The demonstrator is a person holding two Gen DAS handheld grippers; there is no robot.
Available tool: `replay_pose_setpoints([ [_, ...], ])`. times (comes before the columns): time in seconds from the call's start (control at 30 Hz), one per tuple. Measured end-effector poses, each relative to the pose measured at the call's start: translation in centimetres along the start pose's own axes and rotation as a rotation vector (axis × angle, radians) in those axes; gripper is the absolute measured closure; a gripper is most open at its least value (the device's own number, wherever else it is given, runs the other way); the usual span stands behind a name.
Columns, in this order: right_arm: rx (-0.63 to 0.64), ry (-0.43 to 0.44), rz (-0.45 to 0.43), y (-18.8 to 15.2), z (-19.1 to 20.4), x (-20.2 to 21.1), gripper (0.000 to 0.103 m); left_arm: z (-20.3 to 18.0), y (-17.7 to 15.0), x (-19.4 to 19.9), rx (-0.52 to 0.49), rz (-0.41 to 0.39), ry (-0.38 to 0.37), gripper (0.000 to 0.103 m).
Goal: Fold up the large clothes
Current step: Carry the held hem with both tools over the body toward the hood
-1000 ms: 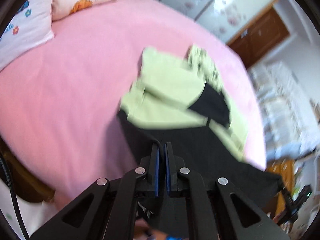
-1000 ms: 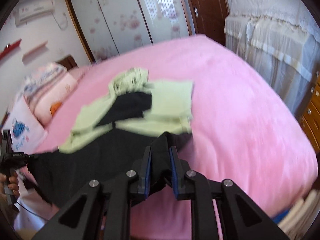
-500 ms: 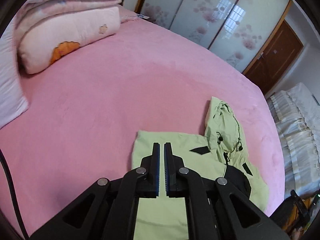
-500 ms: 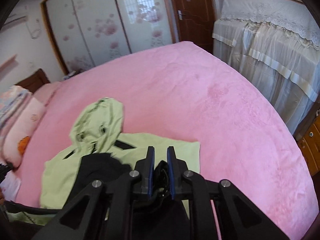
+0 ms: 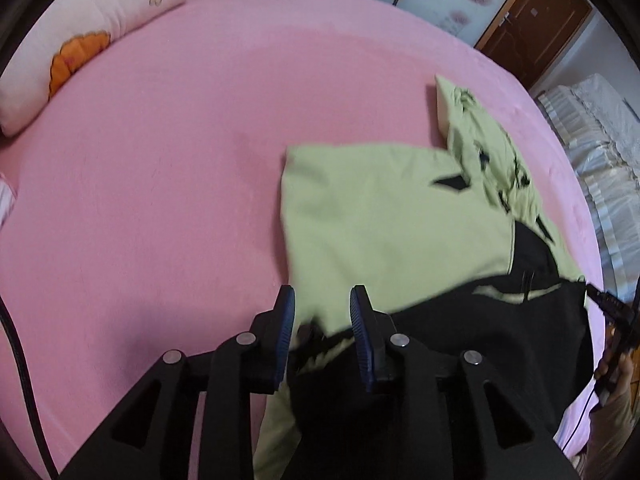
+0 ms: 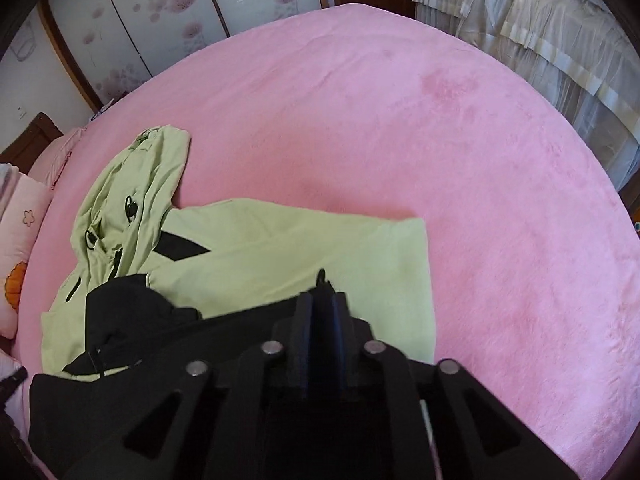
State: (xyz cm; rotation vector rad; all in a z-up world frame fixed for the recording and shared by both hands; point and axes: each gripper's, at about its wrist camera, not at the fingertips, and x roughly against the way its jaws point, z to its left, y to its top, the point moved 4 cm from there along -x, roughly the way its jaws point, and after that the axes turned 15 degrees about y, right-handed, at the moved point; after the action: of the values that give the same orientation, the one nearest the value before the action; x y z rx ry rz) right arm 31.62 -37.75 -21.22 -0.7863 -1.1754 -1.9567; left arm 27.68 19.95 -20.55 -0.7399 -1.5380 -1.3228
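Left wrist: left tongs (image 5: 322,314) agape; right tongs (image 6: 322,306) pinch jacket (image 6: 280,248) hem.

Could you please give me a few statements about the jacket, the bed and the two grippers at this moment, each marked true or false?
1. The left gripper is open, its fingers apart over the hem of the jacket. True.
2. The right gripper is open and holds nothing. False: it is shut on black fabric of the jacket, a tip of which pokes out between its fingers.
3. The jacket lies on a pink bedspread. True.
4. The jacket's hood is tucked out of sight under the body. False: it lies exposed beyond the collar.
5. The pillow rests on the jacket. False: it lies apart from it, by the bed's edge.
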Motion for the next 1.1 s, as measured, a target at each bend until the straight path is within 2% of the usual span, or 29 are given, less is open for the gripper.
replay_pose_setpoints([
  [0.1,0.012,0.022,-0.005,-0.4,-0.2,1.0,0.065,1.1,-1.9,-0.8,0.039,0.032,-0.032,0.071],
  [0.17,0.020,0.038,0.000,-0.7,-0.3,1.6,0.063,1.7,-2.5,-1.1,0.066,0.034,-0.059,0.063],
  [0.3,0.017,0.065,0.007,-1.0,-0.8,2.3,0.062,2.6,-3.1,-1.2,0.083,0.046,-0.126,0.062],
  [0.4,-0.002,0.094,-0.001,-1.2,-1.4,2.9,0.062,3.4,-3.4,-0.3,0.102,0.043,-0.206,0.060],
  [0.47,-0.018,0.123,-0.004,-1.3,-1.8,3.1,0.056,3.4,-3.6,0.3,0.091,0.033,-0.236,0.049],
  [0.5,-0.021,0.128,-0.003,-1.4,-1.9,3.0,0.055,3.3,-3.6,0.4,0.082,0.030,-0.233,0.047],
  [0.63,-0.016,0.155,0.024,-1.3,-1.8,1.7,0.055,2.2,-4.7,-0.9,0.017,0.085,-0.227,0.047],
  [0.77,0.018,0.154,0.073,-1.3,-0.8,-0.6,0.055,1.1,-5.5,-2.1,-0.008,0.124,-0.257,0.047],
  [0.87,0.060,0.123,0.098,-1.3,-0.2,-2.3,0.055,1.2,-5.6,-2.9,0.009,0.137,-0.267,0.046],
  [1.1,0.083,0.132,0.118,-0.8,0.2,-3.9,0.051,1.6,-6.0,-3.9,0.048,0.142,-0.301,0.046],
])
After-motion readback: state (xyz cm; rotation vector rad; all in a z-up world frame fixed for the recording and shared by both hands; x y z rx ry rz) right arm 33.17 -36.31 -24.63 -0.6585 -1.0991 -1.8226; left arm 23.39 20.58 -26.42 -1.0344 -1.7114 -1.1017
